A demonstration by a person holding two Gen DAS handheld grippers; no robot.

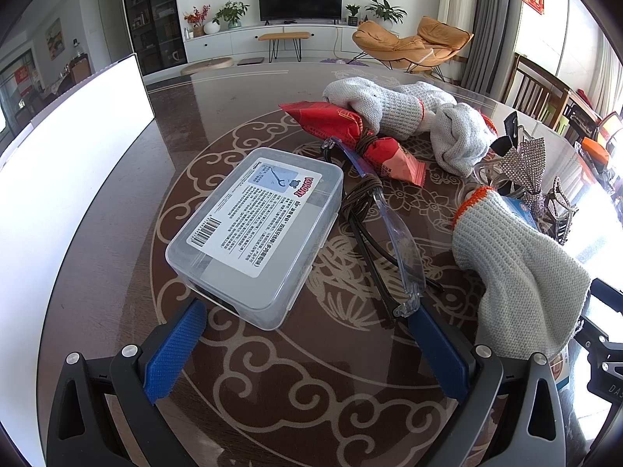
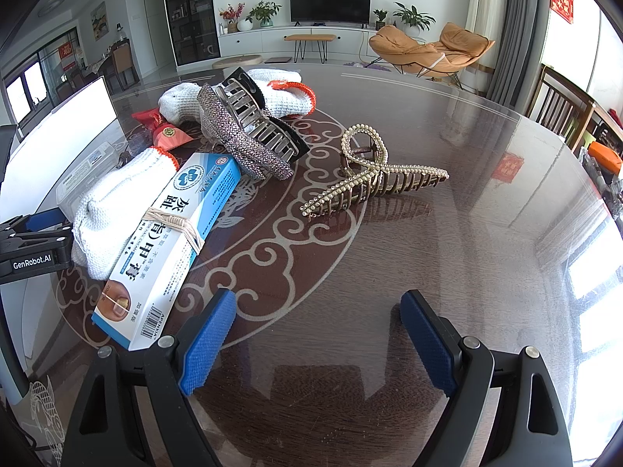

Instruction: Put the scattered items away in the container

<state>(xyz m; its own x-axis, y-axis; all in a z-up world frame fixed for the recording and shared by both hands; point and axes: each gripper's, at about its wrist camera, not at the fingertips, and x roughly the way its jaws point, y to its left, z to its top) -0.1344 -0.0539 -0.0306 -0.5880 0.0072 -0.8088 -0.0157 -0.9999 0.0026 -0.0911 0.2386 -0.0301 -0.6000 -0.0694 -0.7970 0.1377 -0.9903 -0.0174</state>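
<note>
The glass-topped counter [image 2: 447,194], dark wood with pale scrollwork under a glossy sheet, carries everything in a loose heap left of centre, which suits a tidying job not yet begun. The white container [image 1: 78,148] stands at the far left edge, its smooth wall blown out by glare; nothing can be seen inside it. The clear plastic lidded box [image 1: 253,233], rigid and labelled, lies flat just ahead of the left gripper [image 1: 307,350], whose ribbed blue fingers stand apart with one tip near the box's corner, probably lining up a grasp. Knitted cotton gloves [image 1: 518,264] with orange cuffs slump beside it. The ointment carton [image 2: 171,249], banded with elastic, leans on a glove. Clear safety glasses [image 1: 397,237] lie by the box. A rhinestone hair claw [image 2: 241,136] and a pearl hair claw [image 2: 373,179] rest nearby. The right gripper [image 2: 319,342] hovers, fingers apart, empty.
</note>
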